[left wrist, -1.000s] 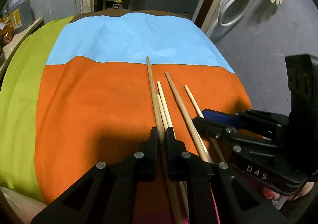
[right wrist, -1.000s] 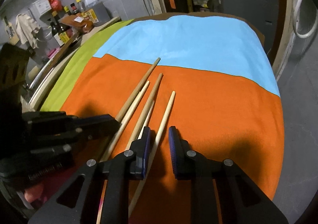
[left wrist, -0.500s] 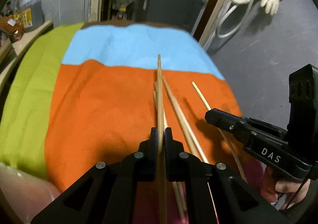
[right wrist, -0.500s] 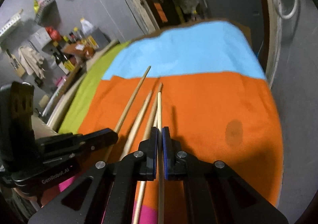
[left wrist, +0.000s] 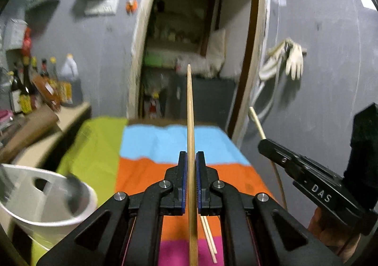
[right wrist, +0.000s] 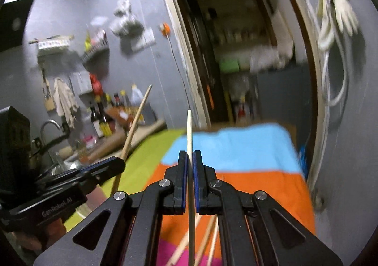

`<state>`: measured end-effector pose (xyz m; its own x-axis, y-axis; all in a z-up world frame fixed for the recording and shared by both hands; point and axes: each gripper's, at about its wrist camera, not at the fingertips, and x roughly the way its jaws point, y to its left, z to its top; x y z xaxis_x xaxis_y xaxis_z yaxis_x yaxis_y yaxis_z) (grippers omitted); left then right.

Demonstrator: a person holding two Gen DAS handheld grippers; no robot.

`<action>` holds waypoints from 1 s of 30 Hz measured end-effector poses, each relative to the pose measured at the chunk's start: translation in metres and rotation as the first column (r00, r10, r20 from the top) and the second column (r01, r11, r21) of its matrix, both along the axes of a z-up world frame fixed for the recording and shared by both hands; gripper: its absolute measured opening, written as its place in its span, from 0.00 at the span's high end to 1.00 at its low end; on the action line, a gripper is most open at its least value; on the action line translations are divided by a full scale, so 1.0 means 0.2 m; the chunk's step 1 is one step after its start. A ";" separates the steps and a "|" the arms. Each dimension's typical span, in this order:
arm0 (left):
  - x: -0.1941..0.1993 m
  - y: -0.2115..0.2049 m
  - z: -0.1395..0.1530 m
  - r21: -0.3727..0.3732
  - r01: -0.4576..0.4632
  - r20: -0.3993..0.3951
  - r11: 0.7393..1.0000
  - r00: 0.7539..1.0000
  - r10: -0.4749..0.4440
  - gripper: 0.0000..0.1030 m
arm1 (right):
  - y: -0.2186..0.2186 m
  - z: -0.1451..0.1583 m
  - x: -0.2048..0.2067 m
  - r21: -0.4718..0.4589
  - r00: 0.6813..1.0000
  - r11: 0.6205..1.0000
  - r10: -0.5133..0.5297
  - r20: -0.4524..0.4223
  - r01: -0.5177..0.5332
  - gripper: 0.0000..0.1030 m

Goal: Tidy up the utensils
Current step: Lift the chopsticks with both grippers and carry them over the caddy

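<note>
- Above the bench (left wrist: 151, 171), covered in a striped cloth of green, blue, orange and pink, both grippers are holding one stick each, raised clear of the cloth.
- The left gripper (left wrist: 191, 159) is gripping a long darker wooden chopstick (left wrist: 189, 110); its jaws are clenched on the shaft, with a long free length pointing forward and the rest passing back under the gripper.
- The right gripper (right wrist: 189, 159) is gripping a thinner, paler chopstick (right wrist: 189, 129) the same way, jaws closed tight on the shaft.
- In the left view the right gripper (left wrist: 267, 145) is showing at the right edge with its pale stick (left wrist: 256, 122) angled up; in the right view the left gripper (right wrist: 118, 164) is showing at the left with its stick (right wrist: 135, 124).
- Remaining chopsticks (right wrist: 208, 237) are lying on the orange and pink bands below the jaws; the count is unclear because of blur.
- A white perforated holder (left wrist: 47, 197) is standing at the near left of the bench, beside the left gripper; it is probably where the sticks are going.
- Handling judgement: the sticks are looking light, stiff and smooth, so they are likely to pivot or slide in a narrow pinch.
- Grip advice: holding nearer the middle is giving balance, and the long free end needs watching when tipping into the holder.
- Risk: the round shaft may be rolling between the flat pads if knocked on the holder rim.
</note>
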<state>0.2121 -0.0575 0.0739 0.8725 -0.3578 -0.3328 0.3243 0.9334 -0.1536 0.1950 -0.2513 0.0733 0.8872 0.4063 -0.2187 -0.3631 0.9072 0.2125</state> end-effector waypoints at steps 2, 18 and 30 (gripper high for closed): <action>-0.04 0.04 0.04 -0.007 -0.013 0.037 1.000 0.999 0.013 0.96 | 0.04 0.05 -0.04 0.006 0.998 1.000 0.005 0.057 -0.006 0.97; -0.21 0.71 0.31 -0.131 -0.161 0.187 0.978 0.965 0.184 0.96 | 0.61 0.28 -0.03 0.180 0.933 0.951 0.186 0.309 -0.250 0.97; -0.19 1.15 0.22 -0.231 -0.288 0.191 0.929 0.923 0.334 0.96 | 0.92 0.20 0.02 0.235 0.926 0.941 0.152 0.347 -0.243 0.97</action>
<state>0.1734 0.1730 0.1178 0.9932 -0.0938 -0.0684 0.0692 0.9514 -0.3002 0.1986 -0.0681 0.1125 0.7859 0.5835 0.2046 -0.6182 0.7342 0.2806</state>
